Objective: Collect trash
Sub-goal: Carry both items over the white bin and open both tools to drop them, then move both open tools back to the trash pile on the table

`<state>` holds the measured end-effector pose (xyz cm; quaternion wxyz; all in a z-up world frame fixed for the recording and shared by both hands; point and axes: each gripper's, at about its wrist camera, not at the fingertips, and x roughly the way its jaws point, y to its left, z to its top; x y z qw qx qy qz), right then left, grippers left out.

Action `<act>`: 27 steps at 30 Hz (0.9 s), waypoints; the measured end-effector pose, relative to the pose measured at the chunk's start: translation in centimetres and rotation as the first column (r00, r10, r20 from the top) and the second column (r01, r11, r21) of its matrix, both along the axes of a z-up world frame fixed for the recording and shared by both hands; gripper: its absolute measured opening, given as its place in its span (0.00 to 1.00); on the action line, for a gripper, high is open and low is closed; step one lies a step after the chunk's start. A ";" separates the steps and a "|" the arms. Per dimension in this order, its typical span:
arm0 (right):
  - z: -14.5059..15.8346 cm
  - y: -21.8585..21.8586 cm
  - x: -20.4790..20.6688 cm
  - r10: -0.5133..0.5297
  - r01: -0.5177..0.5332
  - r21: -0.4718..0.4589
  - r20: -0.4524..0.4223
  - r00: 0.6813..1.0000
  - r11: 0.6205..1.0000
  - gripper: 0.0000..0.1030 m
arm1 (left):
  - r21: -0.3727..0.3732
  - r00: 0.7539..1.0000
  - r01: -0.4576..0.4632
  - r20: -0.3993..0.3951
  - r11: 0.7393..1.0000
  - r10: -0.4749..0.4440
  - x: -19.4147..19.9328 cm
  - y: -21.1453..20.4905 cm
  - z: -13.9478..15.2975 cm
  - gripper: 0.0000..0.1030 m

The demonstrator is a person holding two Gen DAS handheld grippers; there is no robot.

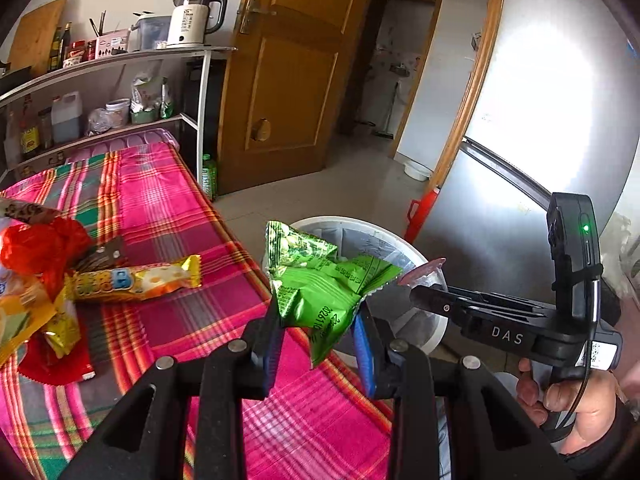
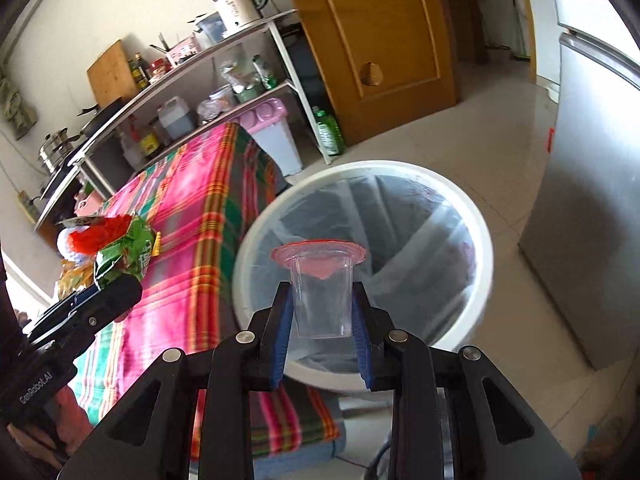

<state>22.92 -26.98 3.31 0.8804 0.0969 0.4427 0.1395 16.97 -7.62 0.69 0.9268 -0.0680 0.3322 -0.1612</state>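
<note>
My left gripper [image 1: 318, 312] is shut on a crumpled green snack packet [image 1: 320, 280], held at the table's edge in front of the white bin [image 1: 320, 222]. My right gripper [image 2: 322, 292] is shut on a clear plastic cup [image 2: 320, 304] with a pink foil rim, held upright over the open mouth of the bin [image 2: 480, 240], which has a clear liner. In the left wrist view the right gripper [image 1: 420, 292] reaches in from the right with the cup [image 1: 424, 270] above the bin. In the right wrist view the left gripper [image 2: 120, 288] and the green packet [image 2: 132, 252] show at the left.
Several wrappers [image 1: 40, 280] and a yellow snack bar wrapper [image 1: 140, 280] lie on the pink plaid tablecloth [image 1: 168, 208]. A shelf with a kettle [image 1: 192, 20] stands behind the table. A wooden door [image 1: 296, 80], a silver fridge [image 1: 540, 140] and a pink-lidded bin [image 2: 276, 136] surround the tiled floor.
</note>
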 end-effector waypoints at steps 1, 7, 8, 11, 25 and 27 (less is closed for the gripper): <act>-0.3 -0.3 0.2 -0.006 0.006 -0.002 -0.006 1.000 1.000 0.29 | -0.003 1.000 0.010 -0.008 1.000 -0.010 0.5 -0.4 -0.2 0.32; -2.0 -1.9 1.2 -0.039 0.038 -0.009 -0.044 0.998 0.999 0.29 | 0.000 0.997 0.046 -0.059 0.999 -0.046 3.1 -2.3 -1.6 0.33; -2.2 -2.0 1.4 -0.042 0.042 -0.011 -0.052 0.998 0.999 0.29 | -0.001 0.996 0.049 -0.069 0.999 -0.049 3.5 -2.5 -1.8 0.34; -2.9 -2.6 1.9 -0.049 0.048 -0.016 -0.070 0.996 0.999 0.29 | -0.001 0.994 0.050 -0.092 0.999 -0.050 4.4 -3.2 -2.2 0.35; -2.7 -2.5 1.6 -0.054 0.053 -0.019 -0.055 0.997 0.998 0.41 | -0.025 0.993 0.032 -0.110 0.999 -0.035 4.7 -2.8 -2.4 0.47; -2.0 -2.2 1.2 -0.051 0.051 -0.013 -0.035 0.998 0.999 0.41 | -0.031 0.995 0.027 -0.097 0.999 -0.030 4.3 -2.4 -2.1 0.47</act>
